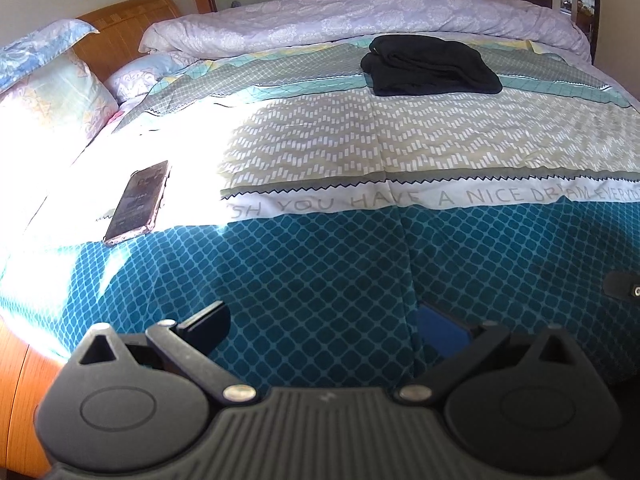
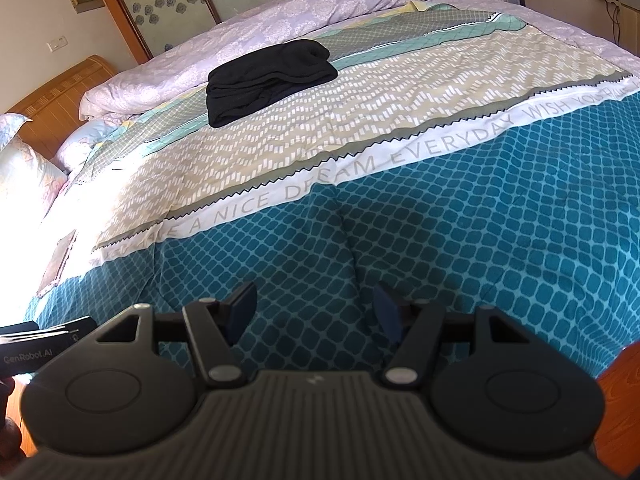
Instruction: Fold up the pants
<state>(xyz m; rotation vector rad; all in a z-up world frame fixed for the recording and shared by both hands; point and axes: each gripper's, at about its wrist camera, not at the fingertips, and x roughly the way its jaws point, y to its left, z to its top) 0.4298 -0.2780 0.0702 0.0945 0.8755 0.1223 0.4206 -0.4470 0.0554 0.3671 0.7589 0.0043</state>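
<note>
Both grippers are over the near edge of the bed, fingers pointing across it. Left gripper [image 1: 324,328]: jaws spread wide, nothing between them; matte black plastic body with a ribbed centre and round pivot housings. Right gripper [image 2: 316,312]: jaws also spread, empty, with flat dark pads on the fingertips [image 2: 242,306].

Black pants [image 1: 430,66] lie well apart from both grippers, on the far half of the bedspread [image 1: 320,264], just in front of the rolled lilac duvet [image 1: 360,20]. Soft, matte knit, bundled into a rough rectangular stack with visible layered folds along one edge; from the right wrist view the pants [image 2: 268,80] show stacked edges at the near-left side.

Bedspread: quilted cotton look, teal lattice print nearest, then a white band with grey lettering, a beige-and-white chevron zone, and grey-green stripes.

A phone [image 1: 138,202] in a glossy case lies flat in the sunlit patch at left. Floral pillows [image 1: 48,96] rest against a wooden headboard [image 1: 124,28].
</note>
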